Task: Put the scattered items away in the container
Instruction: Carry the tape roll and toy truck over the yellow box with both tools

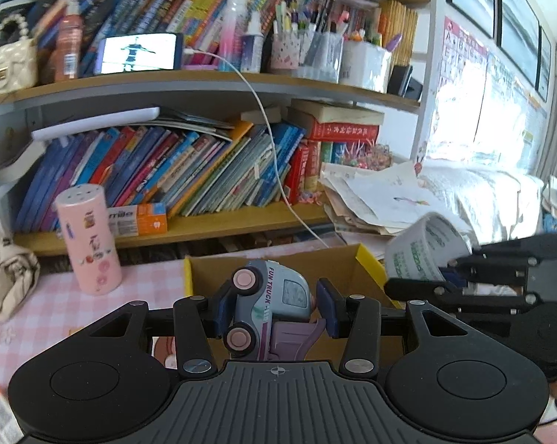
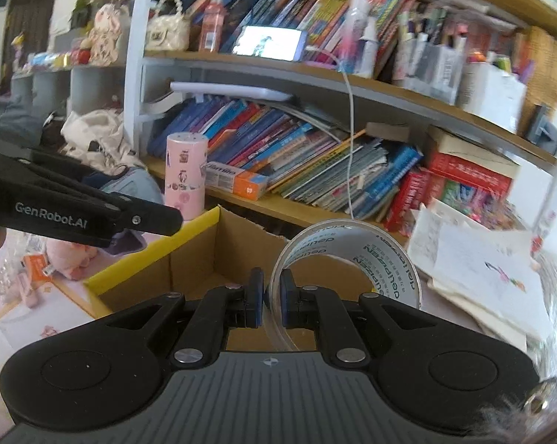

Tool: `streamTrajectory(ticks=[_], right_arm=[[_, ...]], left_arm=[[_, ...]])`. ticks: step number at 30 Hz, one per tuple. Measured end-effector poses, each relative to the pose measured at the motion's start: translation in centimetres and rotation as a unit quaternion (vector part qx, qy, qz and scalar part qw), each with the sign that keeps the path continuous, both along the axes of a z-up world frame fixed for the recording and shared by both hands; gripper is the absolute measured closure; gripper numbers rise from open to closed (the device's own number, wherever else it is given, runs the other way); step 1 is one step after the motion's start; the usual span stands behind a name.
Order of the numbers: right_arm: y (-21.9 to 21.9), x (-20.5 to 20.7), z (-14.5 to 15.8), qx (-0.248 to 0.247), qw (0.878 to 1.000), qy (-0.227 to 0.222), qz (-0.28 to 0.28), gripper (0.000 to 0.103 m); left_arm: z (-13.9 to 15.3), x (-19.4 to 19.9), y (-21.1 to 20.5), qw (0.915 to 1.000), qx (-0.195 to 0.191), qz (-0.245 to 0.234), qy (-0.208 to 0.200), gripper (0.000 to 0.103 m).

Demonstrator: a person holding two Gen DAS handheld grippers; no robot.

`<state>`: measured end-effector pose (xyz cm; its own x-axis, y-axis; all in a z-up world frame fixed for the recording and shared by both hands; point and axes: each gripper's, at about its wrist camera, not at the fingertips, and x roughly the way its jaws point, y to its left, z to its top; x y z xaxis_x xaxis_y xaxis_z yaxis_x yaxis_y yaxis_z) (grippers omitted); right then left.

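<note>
Left wrist view: we note the left gripper [image 1: 274, 305] clamped on a toy truck [image 1: 269, 309] and the right gripper [image 2: 271, 301] pinching a tape roll [image 2: 346, 259], both over the cardboard box [image 1: 346, 259] on the pink-checked tabletop [image 1: 56, 307], against crowded bookshelves [image 1: 189, 81].

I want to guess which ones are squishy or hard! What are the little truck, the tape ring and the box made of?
The toy truck looks like hard plastic: smooth, slightly shiny, with printed letters and pink wheels.
The tape roll seems to be clear, glossy plastic film; you can see through its wall.
The box looks like matte brown cardboard, with yellow outer faces and a rough torn edge.
</note>
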<state>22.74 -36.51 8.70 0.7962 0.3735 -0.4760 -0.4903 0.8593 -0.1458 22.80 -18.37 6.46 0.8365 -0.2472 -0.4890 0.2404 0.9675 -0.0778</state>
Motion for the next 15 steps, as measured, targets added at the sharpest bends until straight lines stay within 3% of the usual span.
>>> streamTrajectory(ticks=[8,15], right_arm=[[-0.1,6.7,-2.3,-0.026,0.996,0.058,0.062,0.094],[1.3,10.5,-5.8,-0.082,0.981,0.122,0.124,0.094]], left_arm=[[-2.5,5.3,-1.4,0.9982,0.033,-0.001,0.051,0.058],[-5.6,8.6,-2.1,0.9917,0.073,-0.011,0.106,0.058]])
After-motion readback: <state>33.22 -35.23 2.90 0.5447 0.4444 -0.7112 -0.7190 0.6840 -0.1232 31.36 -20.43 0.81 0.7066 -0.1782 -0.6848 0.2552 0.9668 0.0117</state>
